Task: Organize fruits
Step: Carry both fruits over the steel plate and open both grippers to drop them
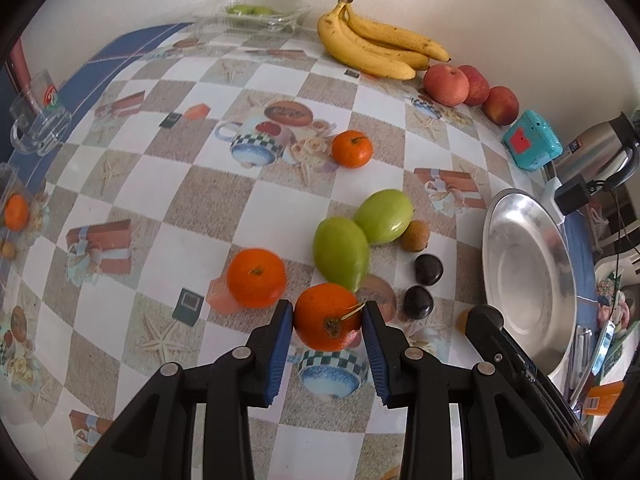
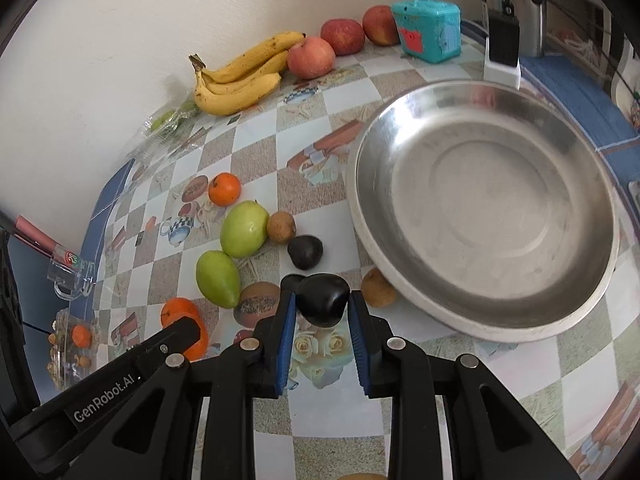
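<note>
My left gripper (image 1: 328, 312) is shut on an orange tangerine (image 1: 326, 318) with a short stem, just above the tablecloth. My right gripper (image 2: 322, 300) is shut on a dark plum (image 2: 322, 298), beside the steel bowl (image 2: 484, 208), which holds nothing. Loose on the cloth are two more tangerines (image 1: 256, 278) (image 1: 352, 149), two green mangoes (image 1: 340, 252) (image 1: 384, 216), a brown fruit (image 1: 416, 235) and two dark plums (image 1: 428, 269) (image 1: 418, 301). The right gripper's arm (image 1: 512, 356) shows in the left wrist view beside the bowl (image 1: 528, 280).
Bananas (image 1: 376, 48) and three red apples (image 1: 446, 84) lie along the back wall. A teal box (image 1: 530, 146) and a steel kettle (image 1: 600, 152) stand at the back right. A clear tray with green fruit (image 1: 248, 14) is at the back. Glass mugs (image 1: 40, 120) stand at the left.
</note>
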Available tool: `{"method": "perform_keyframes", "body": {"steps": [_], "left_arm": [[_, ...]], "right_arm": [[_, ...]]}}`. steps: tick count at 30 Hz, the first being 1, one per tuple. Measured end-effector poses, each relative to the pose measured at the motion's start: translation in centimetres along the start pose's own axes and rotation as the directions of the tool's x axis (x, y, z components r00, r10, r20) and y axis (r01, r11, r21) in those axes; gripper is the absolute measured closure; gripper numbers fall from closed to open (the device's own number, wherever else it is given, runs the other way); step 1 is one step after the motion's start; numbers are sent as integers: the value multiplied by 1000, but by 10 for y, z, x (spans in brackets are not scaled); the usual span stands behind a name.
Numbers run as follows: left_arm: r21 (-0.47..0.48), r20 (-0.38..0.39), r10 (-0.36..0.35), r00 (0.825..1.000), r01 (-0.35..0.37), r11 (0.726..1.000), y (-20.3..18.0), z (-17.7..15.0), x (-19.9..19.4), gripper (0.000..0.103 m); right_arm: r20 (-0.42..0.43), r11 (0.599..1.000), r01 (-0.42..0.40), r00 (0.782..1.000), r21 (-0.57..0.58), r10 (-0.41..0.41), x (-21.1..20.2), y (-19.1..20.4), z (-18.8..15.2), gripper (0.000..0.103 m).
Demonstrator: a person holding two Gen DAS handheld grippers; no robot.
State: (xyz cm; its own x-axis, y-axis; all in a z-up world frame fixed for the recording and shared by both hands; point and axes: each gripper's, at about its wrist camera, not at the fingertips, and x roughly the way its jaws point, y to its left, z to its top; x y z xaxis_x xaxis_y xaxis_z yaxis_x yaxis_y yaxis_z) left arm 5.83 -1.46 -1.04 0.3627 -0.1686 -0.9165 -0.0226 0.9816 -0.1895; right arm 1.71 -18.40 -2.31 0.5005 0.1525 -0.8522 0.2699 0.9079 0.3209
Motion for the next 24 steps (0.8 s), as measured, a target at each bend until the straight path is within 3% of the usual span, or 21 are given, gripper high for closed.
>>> {"method": "perform_keyframes", "body": {"steps": [12, 24], "left_arm": [[66, 37, -30, 999, 28, 997, -38, 14, 3, 65], [231, 50, -134, 990, 119, 966, -117, 0, 11, 65]], "right_arm": [[51, 998, -6, 999, 59, 3, -11, -19, 18, 75], [53, 973, 70, 995, 218, -83, -21, -86, 33, 75]]}}
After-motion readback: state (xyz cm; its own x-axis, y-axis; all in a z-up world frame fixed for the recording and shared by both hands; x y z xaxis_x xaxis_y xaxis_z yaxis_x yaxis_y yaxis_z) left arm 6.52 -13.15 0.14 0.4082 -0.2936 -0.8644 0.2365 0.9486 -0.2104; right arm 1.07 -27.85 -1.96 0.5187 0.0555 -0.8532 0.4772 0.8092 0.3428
